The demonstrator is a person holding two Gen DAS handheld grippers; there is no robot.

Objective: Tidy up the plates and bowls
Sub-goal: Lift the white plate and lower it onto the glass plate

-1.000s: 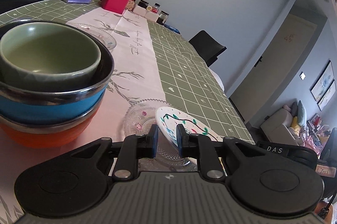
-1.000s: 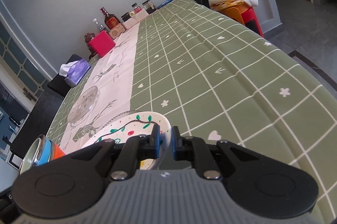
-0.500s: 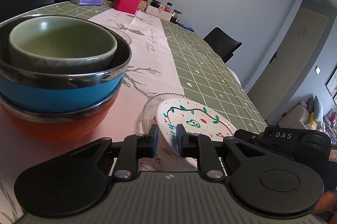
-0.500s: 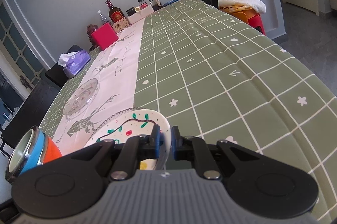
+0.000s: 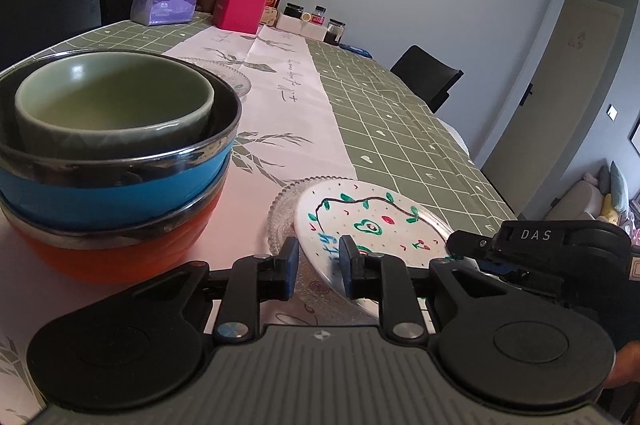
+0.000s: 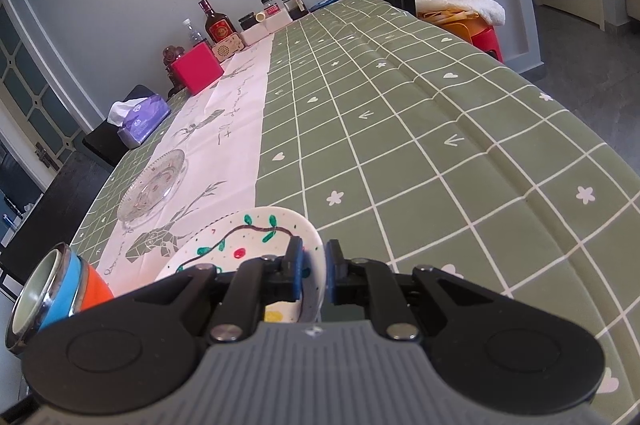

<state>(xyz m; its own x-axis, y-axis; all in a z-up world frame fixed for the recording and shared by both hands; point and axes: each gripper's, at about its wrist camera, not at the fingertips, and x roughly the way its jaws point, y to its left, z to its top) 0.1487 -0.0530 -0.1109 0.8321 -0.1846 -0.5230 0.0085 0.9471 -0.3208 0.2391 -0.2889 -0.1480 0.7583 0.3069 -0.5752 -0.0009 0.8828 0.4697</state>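
Between right gripper [image 6: 311, 267] pads, painted plate [image 6: 244, 245] tilted.

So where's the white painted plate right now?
The white painted plate sits low in both wrist views, its rim pinched by the right gripper, over a glass plate just right of the stacked bowls.

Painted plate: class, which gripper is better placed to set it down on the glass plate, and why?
Right. The right gripper is already shut on the painted plate at its rim. The left gripper is opening beside the glass plate, gripping nothing.
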